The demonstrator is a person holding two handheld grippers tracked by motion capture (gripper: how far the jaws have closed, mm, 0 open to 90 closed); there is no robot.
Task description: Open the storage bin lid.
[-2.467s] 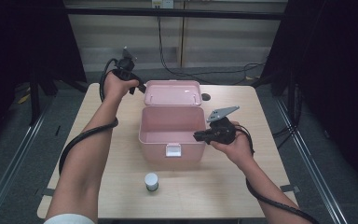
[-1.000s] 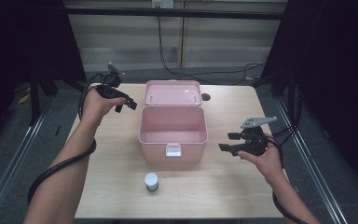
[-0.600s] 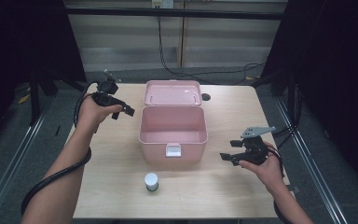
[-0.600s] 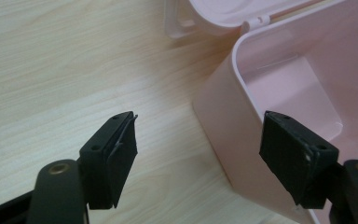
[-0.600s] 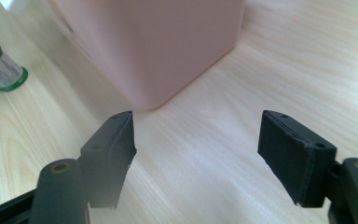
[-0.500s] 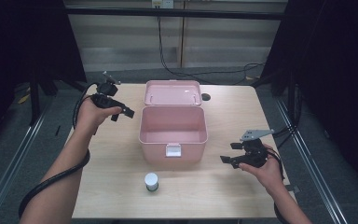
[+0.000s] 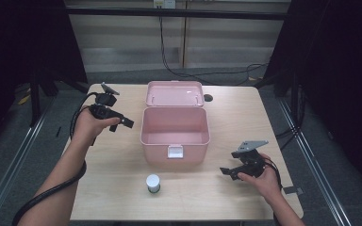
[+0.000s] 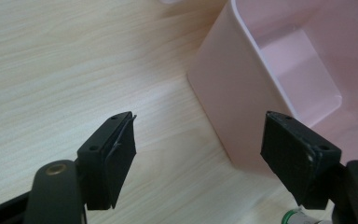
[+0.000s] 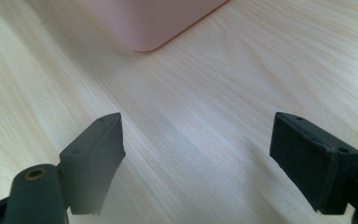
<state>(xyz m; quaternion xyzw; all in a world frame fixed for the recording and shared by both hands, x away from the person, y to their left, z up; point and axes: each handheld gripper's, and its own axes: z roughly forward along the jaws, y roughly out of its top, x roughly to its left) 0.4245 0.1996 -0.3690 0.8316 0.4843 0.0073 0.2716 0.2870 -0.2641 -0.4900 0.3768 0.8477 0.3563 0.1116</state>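
A pink box (image 7: 174,136) stands open in the middle of the table, its lid (image 7: 174,93) tipped back and its inside bare. My left gripper (image 7: 122,123) hovers just left of it, open, nothing between its fingers; in the left gripper view (image 8: 198,154) the box's corner (image 8: 233,107) lies ahead. Low over the table at the right front my right gripper (image 7: 227,172) has just been opening its jaws and holds nothing; in the right gripper view (image 9: 196,158) the box's corner (image 9: 149,23) shows at the top. A small white jar (image 7: 153,182) stands before the box.
A dark round hole (image 7: 208,98) sits in the wooden table (image 7: 122,188) behind the box. Black cables trail from both grippers over the table's sides. The floor drops away beyond every table edge.
My right gripper has sunk toward the table at the right front and its jaws have spread. My left gripper has drifted down and closer to the box's left side.
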